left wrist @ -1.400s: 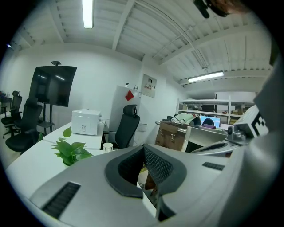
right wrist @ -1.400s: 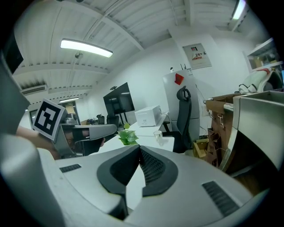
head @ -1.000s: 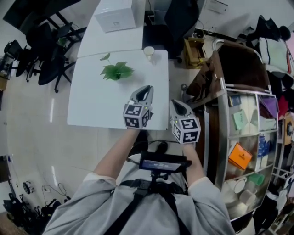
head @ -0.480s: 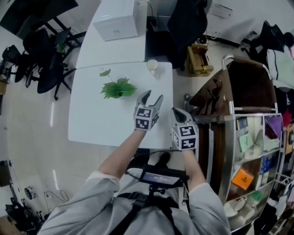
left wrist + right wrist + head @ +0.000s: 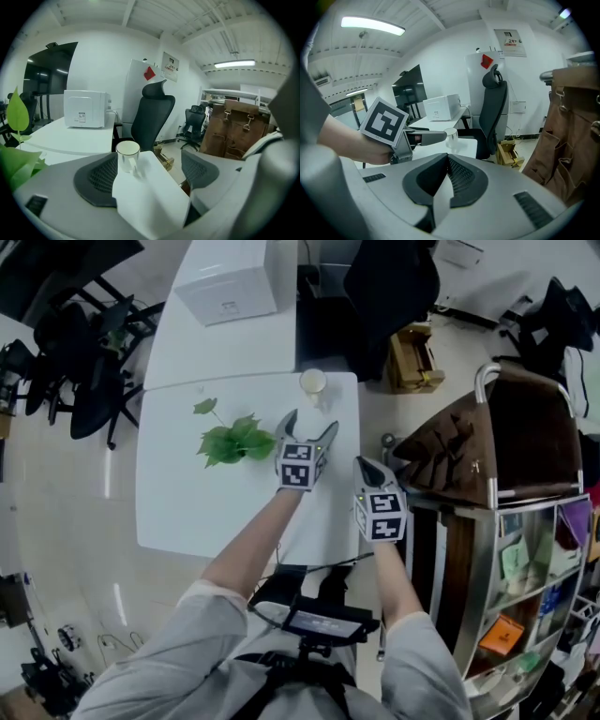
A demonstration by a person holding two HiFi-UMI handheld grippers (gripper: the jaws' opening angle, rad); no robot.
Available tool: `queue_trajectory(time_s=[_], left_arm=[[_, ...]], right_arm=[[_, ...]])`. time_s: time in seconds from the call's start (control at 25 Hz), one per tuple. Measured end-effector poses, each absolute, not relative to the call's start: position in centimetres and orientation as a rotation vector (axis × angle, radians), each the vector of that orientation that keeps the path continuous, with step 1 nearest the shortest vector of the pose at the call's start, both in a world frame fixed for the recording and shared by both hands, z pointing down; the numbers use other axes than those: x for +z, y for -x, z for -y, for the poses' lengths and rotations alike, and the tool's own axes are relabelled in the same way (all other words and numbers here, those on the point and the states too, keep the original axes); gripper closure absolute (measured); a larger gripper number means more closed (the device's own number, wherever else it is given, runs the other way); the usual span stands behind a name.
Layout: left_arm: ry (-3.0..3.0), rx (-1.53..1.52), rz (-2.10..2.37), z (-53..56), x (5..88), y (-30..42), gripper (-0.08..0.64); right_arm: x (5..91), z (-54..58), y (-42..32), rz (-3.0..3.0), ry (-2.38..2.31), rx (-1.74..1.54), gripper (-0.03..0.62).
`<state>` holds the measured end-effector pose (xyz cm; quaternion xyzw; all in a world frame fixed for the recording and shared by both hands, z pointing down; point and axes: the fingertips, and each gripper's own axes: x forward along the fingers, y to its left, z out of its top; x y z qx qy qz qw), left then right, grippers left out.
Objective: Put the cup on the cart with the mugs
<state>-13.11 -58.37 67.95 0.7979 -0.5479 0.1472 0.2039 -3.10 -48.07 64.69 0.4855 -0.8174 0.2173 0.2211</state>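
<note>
A white cup (image 5: 312, 382) stands upright at the far right corner of the white table (image 5: 178, 502). My left gripper (image 5: 308, 422) hovers over the table just short of the cup. Its jaws have just been opening and stand wide, with nothing between them. In the left gripper view the cup (image 5: 127, 155) sits ahead, close to the left pad (image 5: 99, 180). My right gripper (image 5: 367, 465) is shut and empty, off the table's right edge. In the right gripper view its pads (image 5: 459, 176) meet, and the cup (image 5: 451, 137) shows beyond the left gripper (image 5: 423, 137).
A green leafy plant (image 5: 230, 440) lies on the table left of the left gripper. A metal cart (image 5: 491, 395) with shelves and a brown bag (image 5: 450, 451) on it stands at the right. A black office chair (image 5: 151, 115) and a cardboard box (image 5: 412, 357) stand behind the table.
Both grippers have moved forward and down towards the table's far right corner. The left jaws went from shut to wide open. The right jaws stayed shut.
</note>
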Motion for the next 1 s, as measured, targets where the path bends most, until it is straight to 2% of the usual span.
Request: queue_trajectory(time_s=[0.36,0.52,0.56,1.0], left_arm=[[-2.177,0.402,1.593,65.1,71.3,14.2,0.093],[-2.183,0.417,1.585,66.9,73.5,14.1,0.091],[-2.183,0.424,1.585,67.3,74.2,14.2,0.064],[-2.177,0.442,1.617,70.9,76.7,14.7,0.062]], right_arm=[[68.1,53.5,1.9,2.204,-1.505,0.671,0.591],[69.6,54.7,2.7,2.207,-1.522,0.720,0.591],[69.8,54.9,2.9,2.209,-1.528,0.728,0.591],[71.2,56.5,3.8,2.215,-1.542,0.751,0.591]])
